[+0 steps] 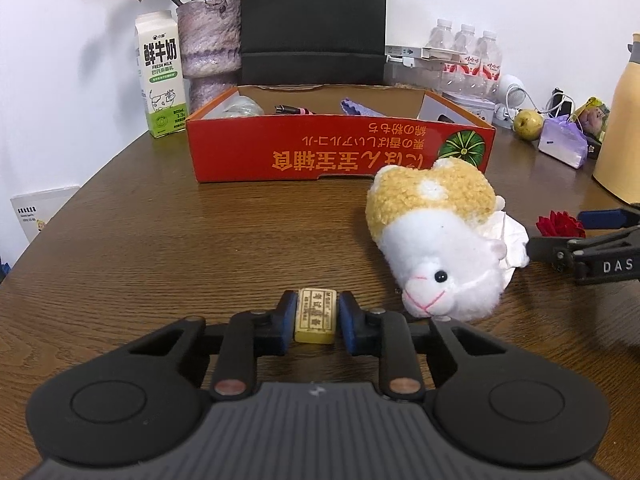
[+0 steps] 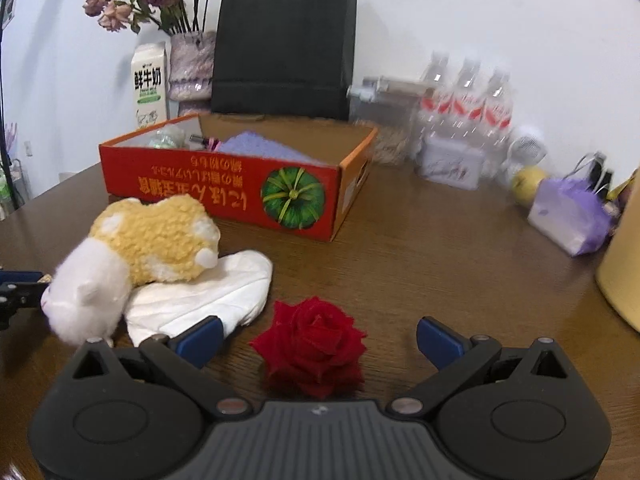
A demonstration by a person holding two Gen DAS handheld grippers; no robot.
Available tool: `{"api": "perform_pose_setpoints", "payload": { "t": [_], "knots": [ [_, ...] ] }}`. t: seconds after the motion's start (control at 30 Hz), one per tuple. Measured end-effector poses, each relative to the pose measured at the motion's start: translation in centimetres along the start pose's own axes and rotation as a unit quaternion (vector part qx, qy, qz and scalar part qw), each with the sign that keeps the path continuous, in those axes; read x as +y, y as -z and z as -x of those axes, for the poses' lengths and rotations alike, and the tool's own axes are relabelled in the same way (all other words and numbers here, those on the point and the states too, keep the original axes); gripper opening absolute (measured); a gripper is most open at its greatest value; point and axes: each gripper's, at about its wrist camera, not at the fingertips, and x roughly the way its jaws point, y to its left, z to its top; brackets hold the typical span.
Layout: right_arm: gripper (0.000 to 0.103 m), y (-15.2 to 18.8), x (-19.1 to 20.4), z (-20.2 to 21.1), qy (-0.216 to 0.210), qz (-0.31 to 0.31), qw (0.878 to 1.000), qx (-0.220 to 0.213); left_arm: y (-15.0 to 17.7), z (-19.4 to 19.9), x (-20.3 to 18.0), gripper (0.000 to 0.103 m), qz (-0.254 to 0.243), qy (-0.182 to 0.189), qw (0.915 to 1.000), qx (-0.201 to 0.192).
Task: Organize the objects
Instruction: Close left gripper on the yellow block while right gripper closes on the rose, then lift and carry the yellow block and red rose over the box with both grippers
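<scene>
Clenching my left gripper (image 1: pixel 316 316) on the yellow block (image 1: pixel 315 315) on the table (image 1: pixel 200 240), I am keeping my right gripper (image 2: pixel 318 336) released around the rose (image 2: pixel 312 344)

Both your wrist cameras sit low over the desk (image 1: pixel 200 232), angled down towards the far wall. Each shares the red box (image 1: pixel 340 152) and plush toy (image 2: pixel 140 256); the right view's background is blurred, perhaps from motion.
</scene>
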Motion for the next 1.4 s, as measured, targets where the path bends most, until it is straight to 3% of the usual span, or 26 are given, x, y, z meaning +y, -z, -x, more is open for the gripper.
{"api": "perform_pose_setpoints", "payload": {
  "t": [0.03,0.2,0.3,1.07,1.4],
  "knots": [
    [0.097,-0.1,-0.1,-0.1,-0.009,-0.004,1.000,0.003,0.0,0.0,0.0,0.023,0.000,0.000,1.0000,0.000],
    [0.057,0.1,0.0,-0.2,-0.027,0.001,1.000,0.009,0.0,0.0,0.0,0.024,0.000,0.000,1.0000,0.000],
    [0.045,0.1,-0.2,0.0,-0.036,-0.008,0.999,0.006,0.0,0.0,0.0,0.024,0.000,0.000,1.0000,0.000],
    [0.040,0.9,1.5,3.1,-0.009,0.010,0.998,-0.056,0.0,0.3,0.2,0.021,0.016,0.008,0.9998,-0.007],
    [0.039,1.0,1.8,4.8,-0.010,-0.015,0.997,-0.075,-0.3,1.5,0.3,0.021,0.020,0.000,0.9994,-0.028]
  ]
}}
